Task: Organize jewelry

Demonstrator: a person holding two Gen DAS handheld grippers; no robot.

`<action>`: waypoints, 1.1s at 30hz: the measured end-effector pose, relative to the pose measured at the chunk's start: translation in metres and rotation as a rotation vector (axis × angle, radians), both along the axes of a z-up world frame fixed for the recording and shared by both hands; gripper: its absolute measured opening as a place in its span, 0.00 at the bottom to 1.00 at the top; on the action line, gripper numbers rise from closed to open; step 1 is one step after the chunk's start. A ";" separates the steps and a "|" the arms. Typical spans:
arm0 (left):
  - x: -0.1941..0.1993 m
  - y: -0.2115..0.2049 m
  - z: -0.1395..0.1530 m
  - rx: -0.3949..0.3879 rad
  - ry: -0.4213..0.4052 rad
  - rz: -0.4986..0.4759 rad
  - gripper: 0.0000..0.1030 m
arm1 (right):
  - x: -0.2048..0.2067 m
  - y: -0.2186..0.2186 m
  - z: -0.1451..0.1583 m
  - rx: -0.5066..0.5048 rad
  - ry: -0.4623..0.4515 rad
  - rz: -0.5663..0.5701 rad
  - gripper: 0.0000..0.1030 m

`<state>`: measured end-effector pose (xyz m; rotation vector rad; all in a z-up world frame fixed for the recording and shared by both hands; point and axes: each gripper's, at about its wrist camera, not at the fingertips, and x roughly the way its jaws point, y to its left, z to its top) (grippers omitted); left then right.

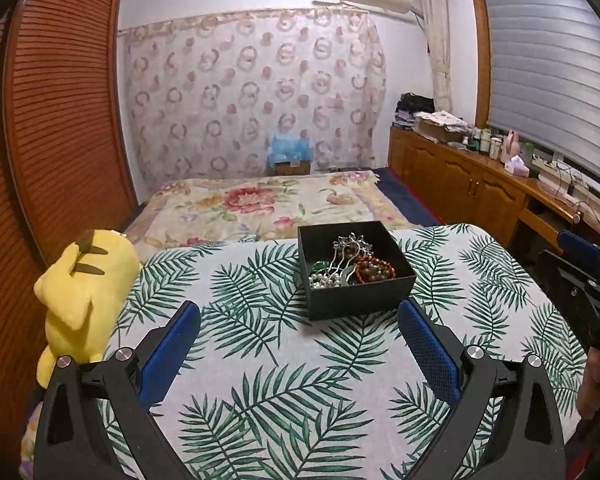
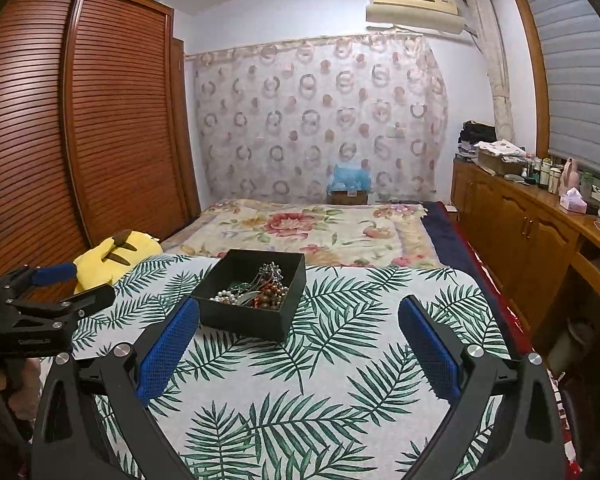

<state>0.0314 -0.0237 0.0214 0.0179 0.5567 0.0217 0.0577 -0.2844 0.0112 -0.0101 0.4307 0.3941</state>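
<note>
A black open box (image 1: 360,302) (image 2: 240,318) stands on the leaf-print table (image 1: 260,380) (image 2: 340,360). It holds a heap of jewelry (image 1: 350,264) (image 2: 256,290): brown and red bead bracelets, a pearl string, green beads and silver pieces. My left gripper (image 1: 299,312) is open, just short of the box, with nothing between its blue pads. My right gripper (image 2: 299,312) is open too, its left pad close to the box's near corner, empty. Each gripper also shows at the side of the other's view: the right gripper (image 1: 592,272), the left gripper (image 2: 60,280).
A yellow plush toy (image 1: 84,296) (image 2: 116,258) lies at the table's left edge. Behind the table is a bed with a floral blanket (image 1: 268,204). A slatted wooden wardrobe (image 2: 80,120) stands to the left, low wooden cabinets (image 2: 520,232) with bottles to the right.
</note>
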 end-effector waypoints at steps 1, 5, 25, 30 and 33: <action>0.000 -0.001 0.000 0.002 0.001 -0.001 0.92 | 0.000 0.000 -0.001 -0.001 0.000 -0.002 0.97; 0.000 0.000 -0.001 0.000 0.000 -0.001 0.92 | 0.002 -0.001 -0.002 -0.002 0.002 -0.008 0.97; 0.000 -0.002 -0.002 -0.002 0.002 -0.006 0.92 | 0.001 0.000 -0.005 -0.001 0.006 -0.007 0.97; -0.001 -0.004 -0.002 -0.004 -0.003 -0.003 0.92 | 0.001 0.001 -0.006 -0.004 0.007 -0.010 0.97; -0.001 -0.004 -0.002 -0.002 -0.003 -0.004 0.92 | 0.000 0.002 -0.007 -0.001 0.003 -0.013 0.97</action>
